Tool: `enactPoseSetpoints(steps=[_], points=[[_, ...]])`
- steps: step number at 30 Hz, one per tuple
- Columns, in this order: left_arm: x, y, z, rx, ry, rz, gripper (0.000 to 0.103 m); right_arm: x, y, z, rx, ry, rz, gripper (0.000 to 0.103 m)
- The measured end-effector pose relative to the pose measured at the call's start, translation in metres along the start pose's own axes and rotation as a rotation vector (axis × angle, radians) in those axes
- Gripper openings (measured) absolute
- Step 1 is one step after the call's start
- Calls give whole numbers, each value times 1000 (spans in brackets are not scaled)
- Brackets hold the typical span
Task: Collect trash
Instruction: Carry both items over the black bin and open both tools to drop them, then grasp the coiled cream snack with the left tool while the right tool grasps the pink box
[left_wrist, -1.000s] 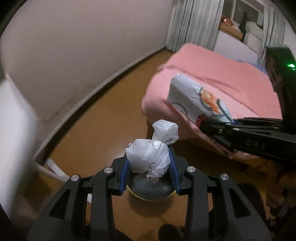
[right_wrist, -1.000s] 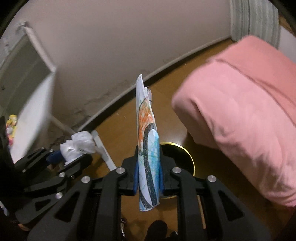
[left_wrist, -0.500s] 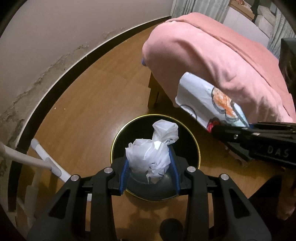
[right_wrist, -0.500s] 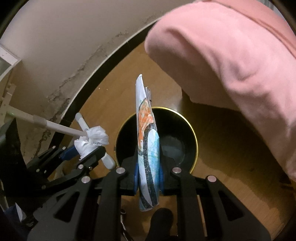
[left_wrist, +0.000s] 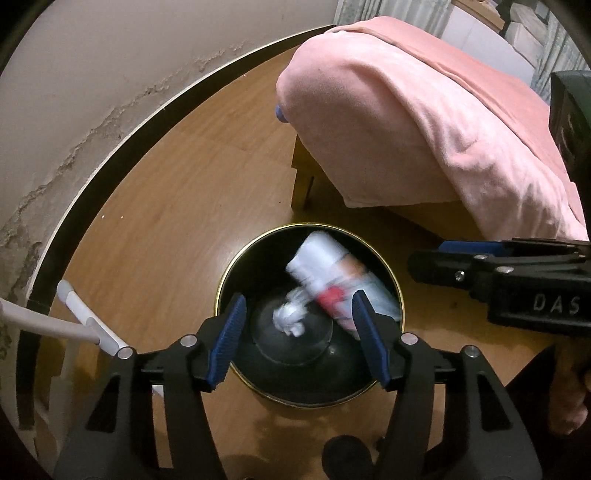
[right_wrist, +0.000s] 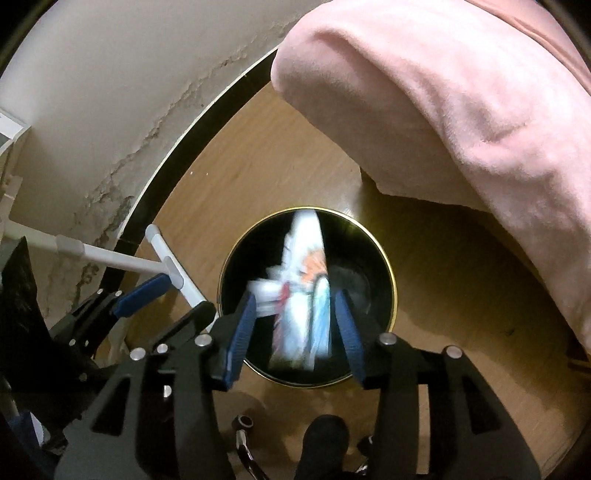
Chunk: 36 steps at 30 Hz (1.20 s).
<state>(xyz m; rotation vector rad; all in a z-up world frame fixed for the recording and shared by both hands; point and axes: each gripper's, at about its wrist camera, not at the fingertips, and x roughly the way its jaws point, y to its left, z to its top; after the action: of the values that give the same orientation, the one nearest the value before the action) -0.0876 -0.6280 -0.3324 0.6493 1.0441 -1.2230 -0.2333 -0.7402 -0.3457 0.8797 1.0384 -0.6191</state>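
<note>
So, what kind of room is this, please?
Probably a bedroom at home: a bed under a pink blanket, a wooden floor, curtains, and a small black bin on the floor.

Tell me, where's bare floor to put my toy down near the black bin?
Bare wood floor lies between the baseboard and the black bin. It is crowded around the bin: white mop handle, pink blanket, and both open grippers, left gripper and right gripper.

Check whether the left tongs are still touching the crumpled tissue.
Apart. In the left wrist view the left tongs stand open above the bin, and the crumpled tissue sits blurred between the blue pads, clear of both.
</note>
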Motion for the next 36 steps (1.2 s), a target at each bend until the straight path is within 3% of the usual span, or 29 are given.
enactPoseSetpoints(steps=[5,7,11,17,20,25,29,36], points=[[-18,-1,-2,4,-14,2,66,-21,9,3,-12,-33,-12,46],[-32,-4,0,3,-31,2,75,-41,12,3,-20,-61,-25,55],[-74,-17,6,-1,-82,1,85,-90,21,0,-37,-139,-58,61],[-178,-54,19,49,-182,-49,91,-190,48,-6,-71,-286,-75,72],[-239,-55,16,38,-234,-63,93,-230,86,-11,-155,-341,-76,75],[-333,-10,-14,-31,-330,77,93,-258,165,-20,-312,-375,-6,76],[-393,58,-58,-179,-375,216,93,-254,258,-32,-486,-363,101,76],[-486,185,-182,-512,-388,535,93,-227,415,-65,-759,-281,283,76]])
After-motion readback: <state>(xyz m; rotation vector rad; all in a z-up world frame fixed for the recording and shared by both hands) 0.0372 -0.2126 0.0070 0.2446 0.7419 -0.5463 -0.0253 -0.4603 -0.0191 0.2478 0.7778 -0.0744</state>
